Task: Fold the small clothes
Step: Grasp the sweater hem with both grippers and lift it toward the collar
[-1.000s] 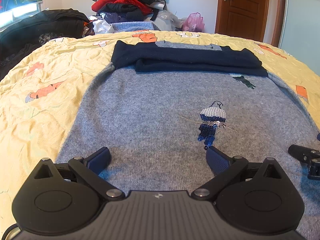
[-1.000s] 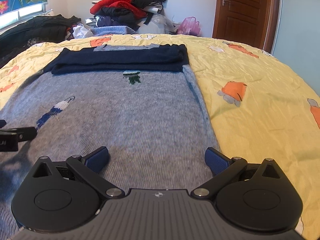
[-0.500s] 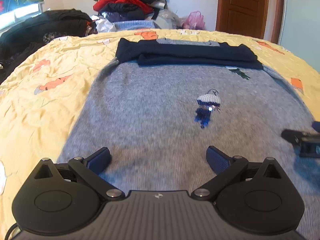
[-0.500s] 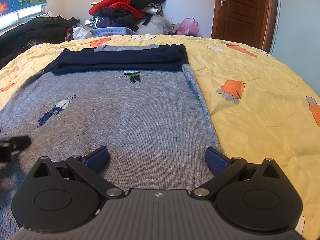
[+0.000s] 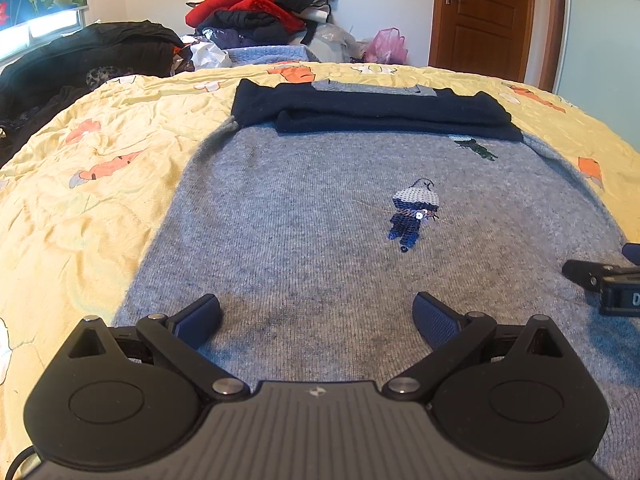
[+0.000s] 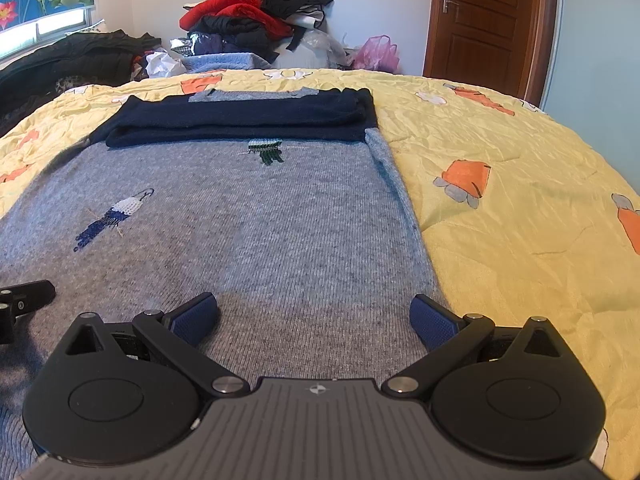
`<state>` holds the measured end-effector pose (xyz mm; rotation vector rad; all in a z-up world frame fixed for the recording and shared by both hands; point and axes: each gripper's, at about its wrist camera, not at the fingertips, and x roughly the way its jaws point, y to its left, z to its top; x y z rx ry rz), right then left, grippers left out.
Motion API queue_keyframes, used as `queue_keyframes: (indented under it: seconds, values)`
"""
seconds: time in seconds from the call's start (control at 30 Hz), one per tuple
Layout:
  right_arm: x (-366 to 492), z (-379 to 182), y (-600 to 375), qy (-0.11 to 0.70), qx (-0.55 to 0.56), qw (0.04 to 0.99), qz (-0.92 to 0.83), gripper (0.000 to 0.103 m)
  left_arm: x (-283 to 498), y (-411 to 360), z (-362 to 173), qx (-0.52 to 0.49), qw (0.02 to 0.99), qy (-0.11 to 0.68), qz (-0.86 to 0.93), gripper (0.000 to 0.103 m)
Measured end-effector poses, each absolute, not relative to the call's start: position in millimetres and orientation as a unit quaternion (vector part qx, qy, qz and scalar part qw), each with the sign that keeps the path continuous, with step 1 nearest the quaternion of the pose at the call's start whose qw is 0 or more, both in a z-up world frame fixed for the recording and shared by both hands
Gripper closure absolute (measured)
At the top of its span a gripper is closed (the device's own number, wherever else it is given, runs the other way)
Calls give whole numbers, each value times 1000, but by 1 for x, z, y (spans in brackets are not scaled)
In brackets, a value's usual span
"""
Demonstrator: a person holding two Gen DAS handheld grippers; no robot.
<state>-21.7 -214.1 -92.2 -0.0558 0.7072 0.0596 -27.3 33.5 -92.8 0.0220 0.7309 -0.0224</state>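
A grey knit sweater (image 5: 312,224) lies flat on the yellow bedspread (image 5: 80,184), its navy sleeves (image 5: 380,114) folded across the far end. It has a sequin bird patch (image 5: 414,212) and a green patch (image 5: 476,148). My left gripper (image 5: 316,316) is open and empty above the sweater's near left part. My right gripper (image 6: 314,316) is open and empty above the near right part, by the sweater's right edge (image 6: 404,204). The sweater (image 6: 248,220) fills the right wrist view. Each gripper's tip shows in the other's view: the right one (image 5: 600,280), the left one (image 6: 24,300).
A pile of red, black and blue clothes (image 5: 256,16) stands beyond the bed's far edge, with a pink bag (image 5: 386,46) beside it. Dark coats (image 5: 80,60) lie at the far left. A wooden door (image 5: 484,16) is at the back right.
Both grippers have drawn back toward the sweater's near hem and risen slightly, then steadied. The jaws stayed open. The sweater has not moved.
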Motion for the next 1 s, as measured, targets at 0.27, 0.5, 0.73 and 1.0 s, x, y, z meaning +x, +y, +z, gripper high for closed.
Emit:
queue_keyframes:
  seconds: [0.27,0.5,0.73,1.0]
  values:
    - [-53,-90,-218,351,-31,935,50,0,-39,33,-90,10,932,363,-6,0]
    - [-79,-85,-224,366,-35,927,70,0,-82,41,-85,13,926,377,-16,0]
    - [-113,-63,-255,372,9,921,113,1,-127,92,-72,-43,922,384,21,0]
    - [-116,-59,-339,450,161,872,109,5,-139,157,-74,-230,889,395,-10,0]
